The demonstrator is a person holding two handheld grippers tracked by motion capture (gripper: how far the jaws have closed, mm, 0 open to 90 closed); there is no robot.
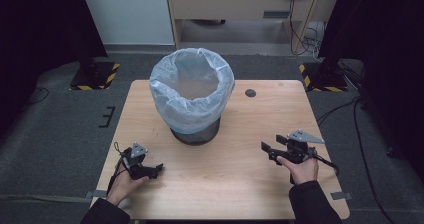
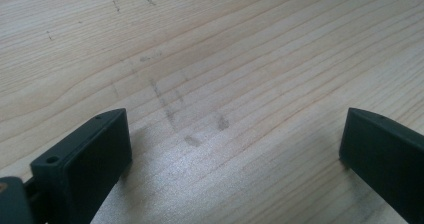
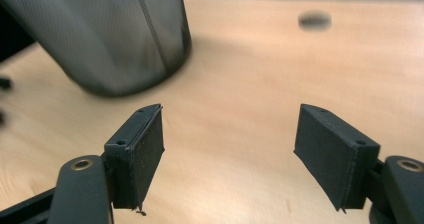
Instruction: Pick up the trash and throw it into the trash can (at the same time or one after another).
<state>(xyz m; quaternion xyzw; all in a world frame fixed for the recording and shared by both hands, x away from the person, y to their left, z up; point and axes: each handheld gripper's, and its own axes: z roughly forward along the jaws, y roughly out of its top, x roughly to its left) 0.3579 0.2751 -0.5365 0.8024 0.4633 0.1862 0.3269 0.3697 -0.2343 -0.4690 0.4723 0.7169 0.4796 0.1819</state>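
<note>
Your left gripper (image 1: 156, 170) rests low on the near left part of the wooden table (image 1: 235, 194), held in your left hand (image 1: 121, 185), its jaws spread wide with nothing but bare scuffed wood (image 2: 225, 84) between them. Your right gripper (image 1: 266, 148) sits at the near right, held in your right hand (image 1: 303, 170), jaws likewise wide apart and empty, aimed across the table toward the base of the bin (image 3: 115, 39). The black mesh bin (image 1: 195, 134), lined with a pale bag (image 1: 192, 84) folded over its rim, stands upright at the centre of the table, well apart from both grippers, with a small dark round hole (image 1: 250, 93) in the tabletop just to its right.
</note>
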